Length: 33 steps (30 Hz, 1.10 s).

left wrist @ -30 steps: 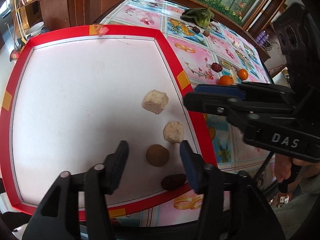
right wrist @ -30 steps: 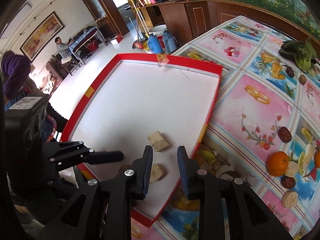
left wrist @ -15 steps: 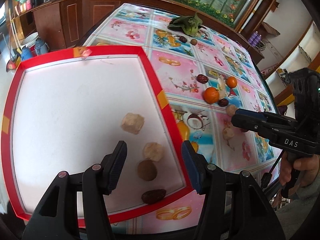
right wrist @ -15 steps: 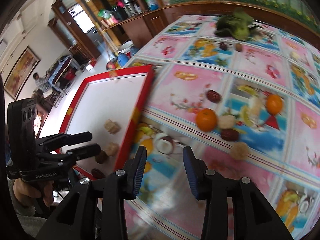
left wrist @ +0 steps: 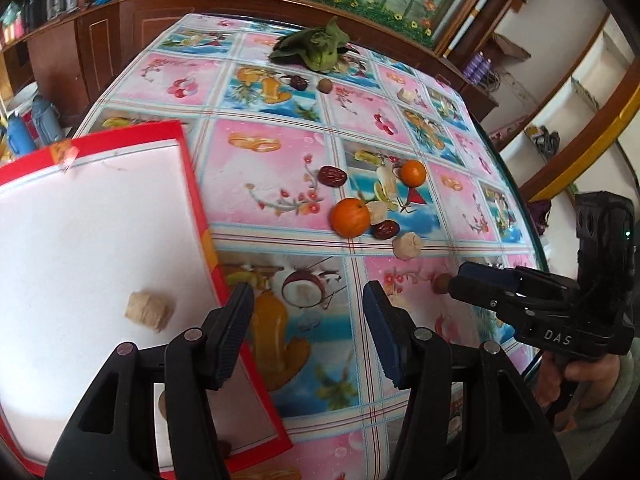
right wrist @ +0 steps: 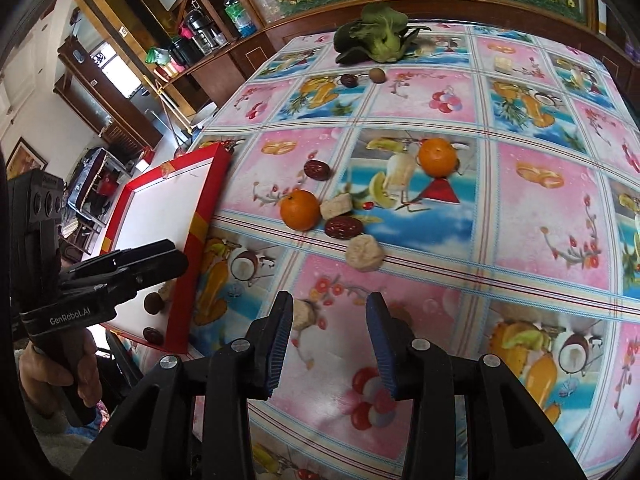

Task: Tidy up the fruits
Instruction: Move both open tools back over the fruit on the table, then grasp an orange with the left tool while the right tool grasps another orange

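Task part done: a few pieces lie on the red-edged tray, while two oranges, dates and pale chunks remain on the worktop; left gripper and right gripper fingers part-open, empty.

Two oranges, four red dates, one leafy green, one red-rimmed tray
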### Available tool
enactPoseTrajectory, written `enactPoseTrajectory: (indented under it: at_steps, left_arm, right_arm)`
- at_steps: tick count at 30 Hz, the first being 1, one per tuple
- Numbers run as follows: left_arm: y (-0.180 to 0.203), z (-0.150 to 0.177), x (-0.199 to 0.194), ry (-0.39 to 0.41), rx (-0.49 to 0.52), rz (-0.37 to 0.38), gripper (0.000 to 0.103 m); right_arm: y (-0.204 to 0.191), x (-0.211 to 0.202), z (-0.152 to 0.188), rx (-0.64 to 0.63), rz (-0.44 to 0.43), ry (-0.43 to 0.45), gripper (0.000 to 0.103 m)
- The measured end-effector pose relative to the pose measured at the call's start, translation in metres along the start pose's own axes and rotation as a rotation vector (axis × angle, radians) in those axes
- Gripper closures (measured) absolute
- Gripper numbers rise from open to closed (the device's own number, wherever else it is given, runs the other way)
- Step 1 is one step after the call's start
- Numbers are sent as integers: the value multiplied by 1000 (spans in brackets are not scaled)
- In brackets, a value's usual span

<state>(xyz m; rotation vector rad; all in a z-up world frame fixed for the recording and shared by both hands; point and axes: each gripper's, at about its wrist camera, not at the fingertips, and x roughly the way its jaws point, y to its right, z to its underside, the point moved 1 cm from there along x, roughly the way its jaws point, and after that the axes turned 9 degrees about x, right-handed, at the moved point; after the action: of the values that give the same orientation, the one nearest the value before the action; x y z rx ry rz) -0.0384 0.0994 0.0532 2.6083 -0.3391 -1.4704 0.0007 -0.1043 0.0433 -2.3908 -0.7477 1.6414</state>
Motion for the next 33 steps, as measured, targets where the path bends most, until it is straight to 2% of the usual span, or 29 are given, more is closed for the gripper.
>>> enactPoseTrajectory:
  at_steps: [7,13,19,28,33]
  left_arm:
    - [20,-18,22,-52,89,-1,48]
    - [31,-33,46,-83,141,5,48]
    - [31,-41,69,-117,149,1,48]
    - [33,-48,88,-143,166,-5,48]
    - [33,-50,93,-145,174,-2,57]
  right_arm:
    - [15,-2,3,24,15,-9,62]
    - [16,2,-5,-13,36,-5,62]
    - [27,6,-39,11,81,50,62]
    - [46,35,-85,40,142,61,62]
    - [53,51,-102,54,165,53,62]
